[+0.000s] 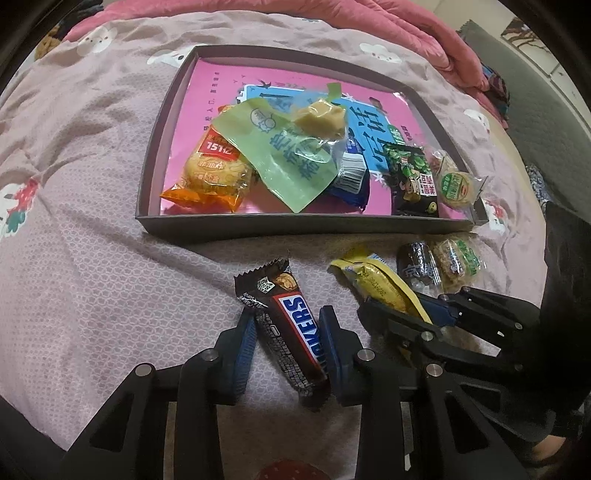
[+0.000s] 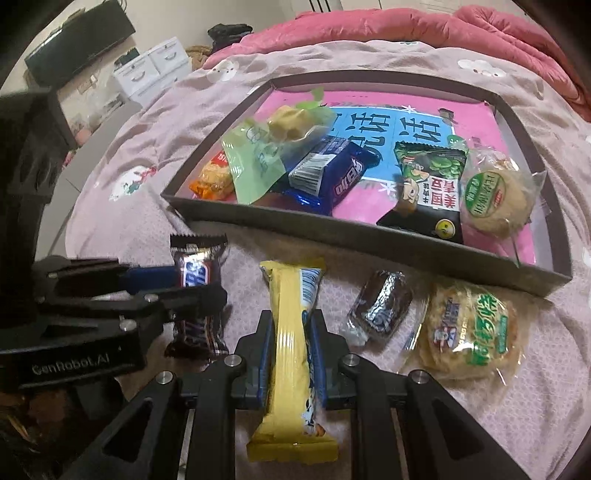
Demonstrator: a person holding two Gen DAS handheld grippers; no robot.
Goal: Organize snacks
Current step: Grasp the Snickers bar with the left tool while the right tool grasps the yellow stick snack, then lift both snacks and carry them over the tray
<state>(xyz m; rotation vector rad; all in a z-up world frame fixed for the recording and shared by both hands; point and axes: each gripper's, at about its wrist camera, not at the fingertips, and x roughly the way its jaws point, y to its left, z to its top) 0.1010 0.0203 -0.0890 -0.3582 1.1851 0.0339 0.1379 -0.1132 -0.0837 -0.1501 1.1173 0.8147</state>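
Observation:
On the pink bedsheet, a brown Snickers bar [image 1: 291, 328] lies slantwise between the blue pads of my left gripper [image 1: 287, 315], which press on both its sides; the right wrist view shows the same grip. My right gripper [image 2: 292, 317] is shut on a long yellow wrapped bar [image 2: 291, 350], seen from the left wrist as a yellow bar [image 1: 376, 284] in the right gripper [image 1: 406, 308]. Just beyond both stands a shallow dark grey box [image 1: 295, 223] with a pink lining, holding several snack packs.
A dark foil-wrapped cake [image 2: 380, 306] and a clear pack of round crackers with a green label [image 2: 469, 332] lie on the sheet right of my right gripper, before the box's near wall [image 2: 332, 229]. A pink quilt [image 2: 406, 29] is bunched behind. White drawers [image 2: 155, 62] stand off the bed at far left.

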